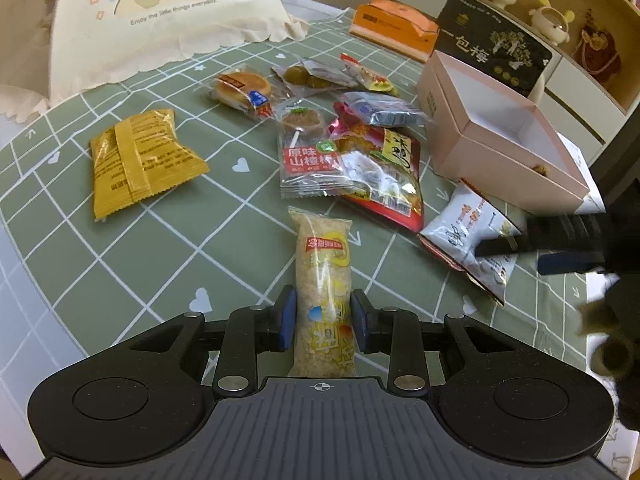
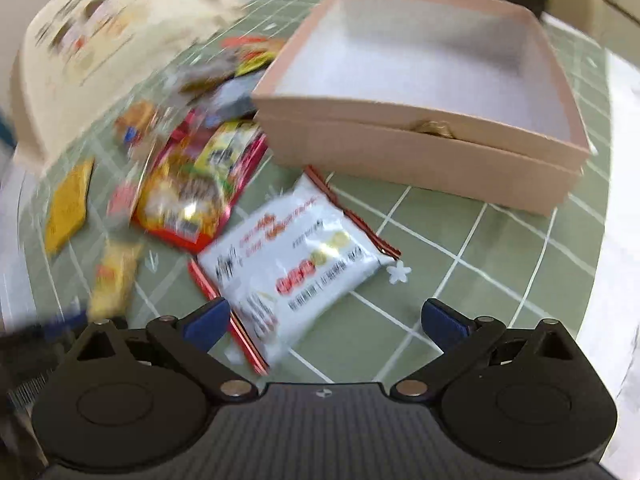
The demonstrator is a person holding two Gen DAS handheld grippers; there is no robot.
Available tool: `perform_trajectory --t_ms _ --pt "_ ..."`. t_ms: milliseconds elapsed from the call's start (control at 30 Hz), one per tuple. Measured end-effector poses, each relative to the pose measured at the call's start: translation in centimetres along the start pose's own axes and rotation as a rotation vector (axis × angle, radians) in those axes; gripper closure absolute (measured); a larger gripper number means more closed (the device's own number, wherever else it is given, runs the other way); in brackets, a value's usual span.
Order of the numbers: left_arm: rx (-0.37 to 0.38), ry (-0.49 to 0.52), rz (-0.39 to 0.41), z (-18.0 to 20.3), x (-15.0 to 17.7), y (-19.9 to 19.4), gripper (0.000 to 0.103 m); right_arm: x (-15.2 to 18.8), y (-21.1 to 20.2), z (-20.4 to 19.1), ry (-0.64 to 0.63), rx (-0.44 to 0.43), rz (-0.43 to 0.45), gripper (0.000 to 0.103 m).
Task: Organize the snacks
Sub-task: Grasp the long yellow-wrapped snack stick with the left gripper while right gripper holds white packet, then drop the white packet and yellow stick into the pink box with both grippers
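Note:
A long clear packet of puffed rice bar (image 1: 323,276) lies lengthwise on the green checked tablecloth (image 1: 168,240). My left gripper (image 1: 323,320) is shut on its near end, blue pads pressing both sides. My right gripper (image 2: 326,314) stands wide open just above a white snack packet with red edges (image 2: 288,264), nothing between its fingers; it also shows in the left wrist view as the right gripper (image 1: 532,254) over that white packet (image 1: 468,236). An open pink box (image 2: 400,152) sits beyond, with a small golden item (image 2: 434,128) inside by its near wall.
Loose snacks lie mid-table: a yellow packet (image 1: 136,160), a red bag (image 1: 384,168), a hawthorn lolly packet (image 1: 310,152), a small cake (image 1: 240,88), a grey packet (image 1: 384,110). At the back lie a cream printed cloth (image 1: 168,12), an orange box (image 1: 392,26), a black box (image 1: 492,44).

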State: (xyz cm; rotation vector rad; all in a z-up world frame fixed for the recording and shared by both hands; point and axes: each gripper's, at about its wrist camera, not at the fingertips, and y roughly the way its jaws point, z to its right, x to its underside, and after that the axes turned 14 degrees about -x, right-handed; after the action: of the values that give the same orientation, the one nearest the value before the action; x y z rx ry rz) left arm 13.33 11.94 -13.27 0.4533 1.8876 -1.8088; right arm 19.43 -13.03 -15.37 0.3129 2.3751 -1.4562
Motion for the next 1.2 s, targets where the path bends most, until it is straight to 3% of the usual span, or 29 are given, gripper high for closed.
perform_trajectory --t_ms 67,167,300,367,400,533,600,733,800,900,1033,1133,1200 --pt "-0.003 0.009 -0.004 0.1 0.1 -0.2 0.069 -0.3 0.8 -0.4 0.123 0.013 0.051 0.001" --pt "-0.006 0.030 -0.008 0.2 0.4 -0.5 0.069 -0.8 2.2 -1.9 0.225 0.134 0.162 0.000" --pt "0.016 0.057 0.003 0.1 0.9 -0.8 0.069 -1.1 5.1 -4.4 0.007 0.269 0.174 0.002" --pt "0.035 0.052 0.022 -0.3 1.3 -0.8 0.069 -0.4 4.3 -4.4 -0.077 0.196 0.149 0.014" --pt "0.043 0.047 0.035 -0.4 1.6 -0.9 0.069 0.1 3.8 -4.4 -0.125 0.179 0.131 0.027" --pt "0.094 0.096 0.046 -0.3 2.0 -1.1 0.070 2.5 0.2 -2.9 -0.201 0.143 0.020 0.027" --pt "0.151 0.061 0.015 -0.6 1.6 -1.3 0.071 3.7 -2.3 -2.3 -0.220 0.136 0.013 0.027" --pt "0.267 0.029 0.114 0.7 -2.6 -4.9 0.071 4.2 -8.4 -1.6 -0.229 0.098 0.079 0.027" --pt "0.330 0.019 0.189 2.2 -6.4 -6.9 0.070 3.8 -10.5 -1.9 -0.255 0.087 0.132 0.027" --pt "0.363 0.042 0.242 6.2 -12.5 -8.0 0.070 2.8 -11.9 -2.3 -0.288 0.083 0.187 0.027" --pt "0.436 0.039 0.204 11.9 -19.5 -4.5 0.068 1.7 -11.5 -2.4 -0.315 0.067 0.188 0.027" --pt "0.393 0.001 0.231 13.1 -21.1 -2.5 0.069 1.2 -11.3 -1.3 -0.335 0.067 0.176 0.027" --pt "0.386 -0.034 0.261 11.7 -20.1 -2.5 0.069 1.1 -11.7 -0.3 -0.345 0.076 0.181 0.027"
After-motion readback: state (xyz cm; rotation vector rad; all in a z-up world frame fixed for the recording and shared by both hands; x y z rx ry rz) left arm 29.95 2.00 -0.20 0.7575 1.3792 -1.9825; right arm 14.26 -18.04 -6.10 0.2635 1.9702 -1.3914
